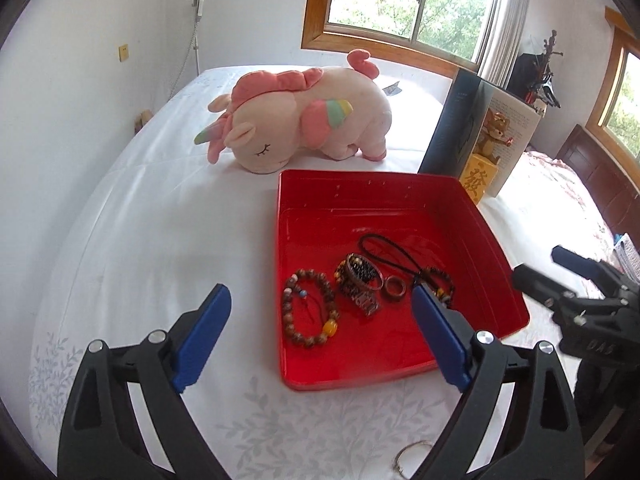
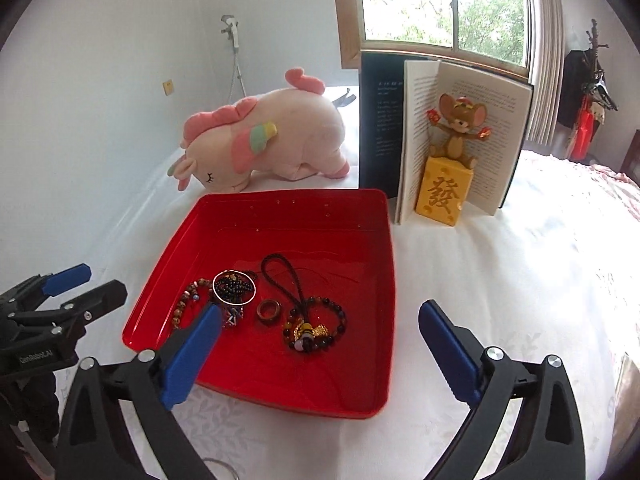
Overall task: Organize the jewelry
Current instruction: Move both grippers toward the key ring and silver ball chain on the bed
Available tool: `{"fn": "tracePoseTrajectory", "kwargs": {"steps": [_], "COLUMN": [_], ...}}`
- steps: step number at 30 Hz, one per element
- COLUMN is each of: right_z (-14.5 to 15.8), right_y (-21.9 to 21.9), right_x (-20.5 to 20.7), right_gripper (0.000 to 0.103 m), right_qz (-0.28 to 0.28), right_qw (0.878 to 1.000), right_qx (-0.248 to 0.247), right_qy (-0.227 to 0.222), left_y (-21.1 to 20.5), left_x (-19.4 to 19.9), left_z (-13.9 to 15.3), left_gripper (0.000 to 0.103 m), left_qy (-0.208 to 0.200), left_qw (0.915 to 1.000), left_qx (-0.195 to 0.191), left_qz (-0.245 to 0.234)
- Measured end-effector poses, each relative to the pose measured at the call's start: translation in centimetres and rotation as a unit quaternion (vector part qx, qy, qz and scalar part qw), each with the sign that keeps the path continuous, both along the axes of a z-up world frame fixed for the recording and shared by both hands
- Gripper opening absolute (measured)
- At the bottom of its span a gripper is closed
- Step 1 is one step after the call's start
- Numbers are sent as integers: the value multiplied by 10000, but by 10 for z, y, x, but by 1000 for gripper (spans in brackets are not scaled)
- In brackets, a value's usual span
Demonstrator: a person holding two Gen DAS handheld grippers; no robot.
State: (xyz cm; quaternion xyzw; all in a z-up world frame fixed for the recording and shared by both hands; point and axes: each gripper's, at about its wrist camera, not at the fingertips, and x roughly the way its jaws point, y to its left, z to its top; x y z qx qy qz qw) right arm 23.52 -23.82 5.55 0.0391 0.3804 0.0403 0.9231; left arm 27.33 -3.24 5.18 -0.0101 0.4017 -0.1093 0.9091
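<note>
A red tray [image 1: 400, 372] [image 2: 280, 396] lies on the white bed. In it lie a brown bead bracelet [image 1: 308, 312] [image 2: 185, 305], a dark bead bracelet inside a thin bangle [image 1: 362, 274] [image 2: 234, 287], a brown ring [image 1: 395, 288] [image 2: 268, 311], a black cord [image 1: 384, 246] [image 2: 286, 280] and a dark bracelet with a yellow charm [image 1: 440, 282] [image 2: 316, 330]. My left gripper [image 1: 320, 332] is open and empty over the tray's near left part. My right gripper [image 2: 320, 344] is open and empty over the tray's near edge. A metal ring [image 1: 412, 458] lies on the bed below the left gripper.
A pink unicorn plush [image 1: 296, 124] [image 2: 264, 144] lies behind the tray. An open book [image 1: 476, 132] [image 2: 448, 136] stands at the back right with a mouse figurine on a yellow block [image 1: 482, 168] [image 2: 444, 184]. Each gripper shows in the other's view: the right one [image 1: 576, 280], the left one [image 2: 76, 288].
</note>
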Motion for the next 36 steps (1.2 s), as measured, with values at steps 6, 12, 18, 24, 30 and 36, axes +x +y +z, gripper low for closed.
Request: {"fn": "tracePoseTrajectory", "kwargs": {"steps": [6, 12, 18, 24, 30, 36], "right_z": [2, -4, -18, -33, -43, -53], "right_y": [-6, -8, -7, -16, -20, -18], "right_x": [-17, -39, -67, -102, -128, -143], "right_gripper": [99, 99, 99, 99, 99, 97], "right_qz": [-4, 55, 183, 173, 184, 237], "right_qw": [10000, 9998, 9991, 9983, 9972, 9967], "right_qx": [67, 147, 266, 479, 616, 627], "right_qy": [8, 105, 272, 295, 377, 455], "left_y": [9, 14, 9, -3, -15, -21], "left_x": [-15, -37, -63, -83, -95, -96], "left_z": [-2, -10, -30, -61, -86, -104], "left_gripper": [91, 91, 91, 91, 91, 91], "left_qy": [-14, 17, 179, 523, 775, 999], "left_qw": [9999, 9999, 9995, 9974, 9946, 9922], "left_qx": [77, 105, 245, 427, 566, 635], "left_qz": [87, 92, -36, -265, -392, -388]}}
